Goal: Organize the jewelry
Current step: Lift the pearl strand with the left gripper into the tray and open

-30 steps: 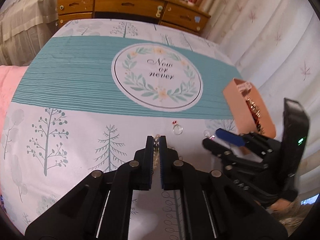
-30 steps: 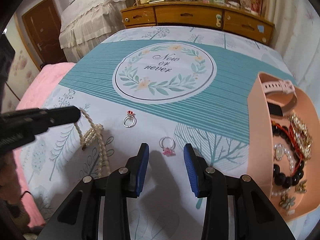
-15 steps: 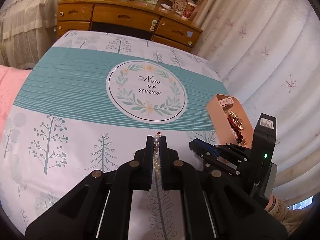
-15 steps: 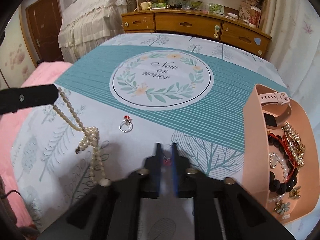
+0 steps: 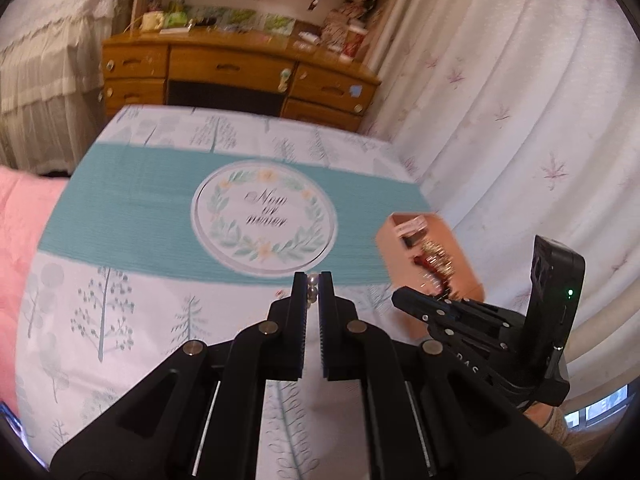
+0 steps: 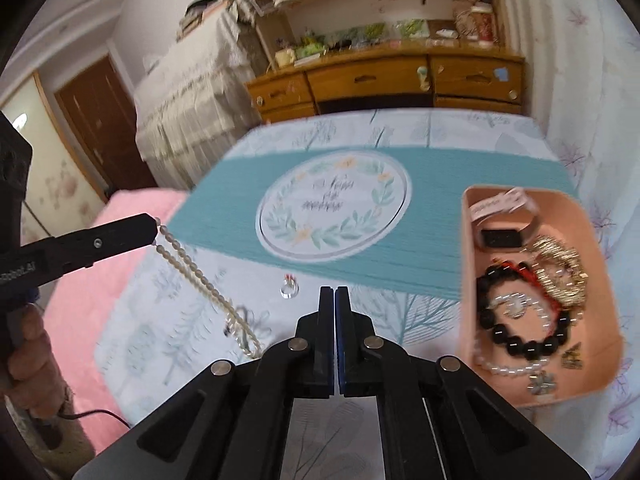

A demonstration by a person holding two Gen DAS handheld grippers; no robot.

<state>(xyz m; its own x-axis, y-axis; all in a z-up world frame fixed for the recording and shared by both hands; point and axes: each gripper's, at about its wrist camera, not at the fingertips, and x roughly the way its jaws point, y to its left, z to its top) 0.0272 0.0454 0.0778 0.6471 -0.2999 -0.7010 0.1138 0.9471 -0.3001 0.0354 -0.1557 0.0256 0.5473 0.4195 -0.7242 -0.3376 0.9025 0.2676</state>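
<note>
**Both grippers loaded, tray is the drop point**

L gripper (image 5: 313,282) is clamped on the pearl necklace (image 6: 200,276), w/ beads showing between its tips. In the right wrist view the strand hangs slack from that grip down to the tablecloth (image 6: 160,320), left of the tray (image 6: 600,360). Judged reason: lifted to carry it over to the tray.

R gripper (image 6: 334,292) has its jaws pressed together. Whether a small piece is pinched inside can't be told; nothing shows at the tips.

One ring (image 6: 289,288) lies on the cloth, left of the tray, near the R tips.

Tray sits by the cloth's right edge, next to the curtain (image 5: 520,120), already crowded w/ bracelets. Little room beyond it; approach from its left side looks open. Dangling strand could snag the tray wall.
</note>
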